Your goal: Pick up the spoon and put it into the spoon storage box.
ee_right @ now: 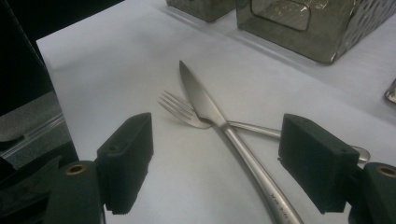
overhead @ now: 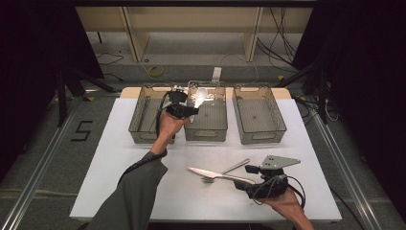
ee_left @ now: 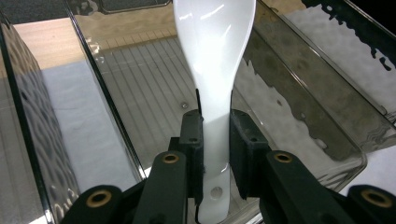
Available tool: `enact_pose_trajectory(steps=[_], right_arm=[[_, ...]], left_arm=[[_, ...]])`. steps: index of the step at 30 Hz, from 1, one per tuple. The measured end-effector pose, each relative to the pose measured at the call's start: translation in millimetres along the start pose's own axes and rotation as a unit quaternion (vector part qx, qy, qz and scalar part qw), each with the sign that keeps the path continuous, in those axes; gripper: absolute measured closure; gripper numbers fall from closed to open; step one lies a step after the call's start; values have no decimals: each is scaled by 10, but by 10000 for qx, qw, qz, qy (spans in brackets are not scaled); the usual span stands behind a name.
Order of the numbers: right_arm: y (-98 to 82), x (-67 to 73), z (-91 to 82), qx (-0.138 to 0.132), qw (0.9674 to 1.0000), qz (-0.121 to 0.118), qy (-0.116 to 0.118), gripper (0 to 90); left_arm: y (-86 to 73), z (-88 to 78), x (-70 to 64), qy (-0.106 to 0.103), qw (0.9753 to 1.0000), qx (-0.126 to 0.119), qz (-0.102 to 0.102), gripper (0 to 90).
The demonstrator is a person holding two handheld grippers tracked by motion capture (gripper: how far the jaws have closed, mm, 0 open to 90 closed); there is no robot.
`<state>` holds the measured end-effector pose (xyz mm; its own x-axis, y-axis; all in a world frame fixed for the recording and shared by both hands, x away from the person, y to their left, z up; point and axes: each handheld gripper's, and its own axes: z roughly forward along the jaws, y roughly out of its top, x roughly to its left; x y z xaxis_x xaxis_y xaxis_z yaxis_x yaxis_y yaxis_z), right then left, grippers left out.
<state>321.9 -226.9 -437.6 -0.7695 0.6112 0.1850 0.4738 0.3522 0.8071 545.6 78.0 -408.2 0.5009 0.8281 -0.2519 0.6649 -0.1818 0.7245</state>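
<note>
L tool (ee_left: 215, 135) clamps white plastic spoon (ee_left: 214, 60) by handle, bowl end pointing ahead over middle bin (ee_left: 327, 107). R tool (ee_right: 217, 163) wide, knife (ee_right: 219, 121) lengthwise btwn jaws, across fork (ee_right: 180, 110).

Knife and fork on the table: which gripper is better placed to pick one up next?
Right. The right gripper sits open beside the knife and fork, while the left gripper is shut on the white spoon over the middle bin.
</note>
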Motion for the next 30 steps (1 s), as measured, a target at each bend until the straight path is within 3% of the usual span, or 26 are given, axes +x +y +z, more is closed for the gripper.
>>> enact_pose_trajectory(steps=[7,12,14,17,19,22,30], right_arm=[[0,1,5,8,10000,-5,2,273],[0,-2,2,9,10000,-4,9,273],[-1,-3,0,1,10000,2,15,273],[-3,-3,-1,7,10000,2,11,273],[-3,-3,1,21,10000,-3,6,273],[-3,-2,2,21,10000,-10,-2,273],[3,-5,16,111,9999,4,-38,273]], left_arm=[[-33,69,-28,-17,10000,85,-30,755],[-36,121,-48,101,9998,136,-95,745],[-39,128,-46,99,9998,60,-158,725],[-26,108,-55,140,9998,-12,-162,603],[-23,80,-60,134,9997,-95,-203,574],[-21,20,-75,4,9997,-88,-212,458],[-80,-220,-115,-331,9994,-48,-73,328]])
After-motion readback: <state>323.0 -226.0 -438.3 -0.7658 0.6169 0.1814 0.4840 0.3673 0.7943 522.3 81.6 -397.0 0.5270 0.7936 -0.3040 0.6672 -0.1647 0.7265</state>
